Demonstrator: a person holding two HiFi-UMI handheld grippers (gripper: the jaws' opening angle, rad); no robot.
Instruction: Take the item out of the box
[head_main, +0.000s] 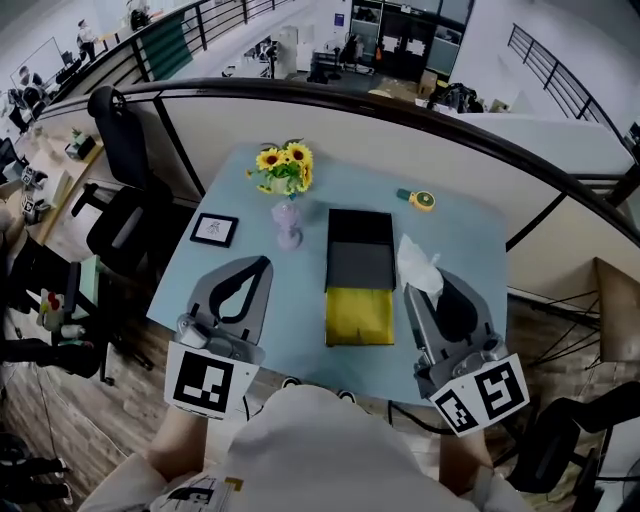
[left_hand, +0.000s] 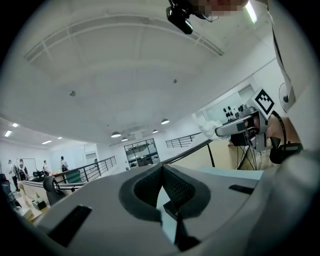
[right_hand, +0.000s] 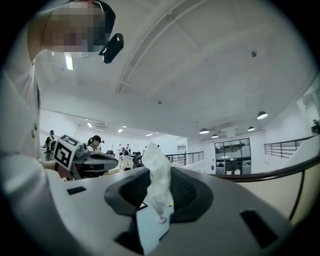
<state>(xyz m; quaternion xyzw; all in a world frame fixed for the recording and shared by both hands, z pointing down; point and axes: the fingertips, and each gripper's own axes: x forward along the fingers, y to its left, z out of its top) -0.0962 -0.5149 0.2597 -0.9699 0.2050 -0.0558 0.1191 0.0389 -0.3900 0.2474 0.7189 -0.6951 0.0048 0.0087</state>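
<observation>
An open black box (head_main: 360, 248) lies in the middle of the light blue table (head_main: 460, 235), and a yellow panel (head_main: 359, 315) adjoins its near end. My right gripper (head_main: 415, 292) is to the right of the box, shut on a crumpled white wrapper (head_main: 418, 264) that sticks up beyond the jaw tips. In the right gripper view the white wrapper (right_hand: 157, 182) is pinched between the dark pads (right_hand: 186, 192). My left gripper (head_main: 262, 264) rests left of the box, shut with nothing in it. In the left gripper view its jaw tips meet.
On the table's far side stand a vase of sunflowers (head_main: 285, 168), a small pale figurine (head_main: 288, 223), a framed picture (head_main: 214, 230) and a yellow tape measure (head_main: 421, 200). A black office chair (head_main: 125, 200) is left of the table. A railing runs behind.
</observation>
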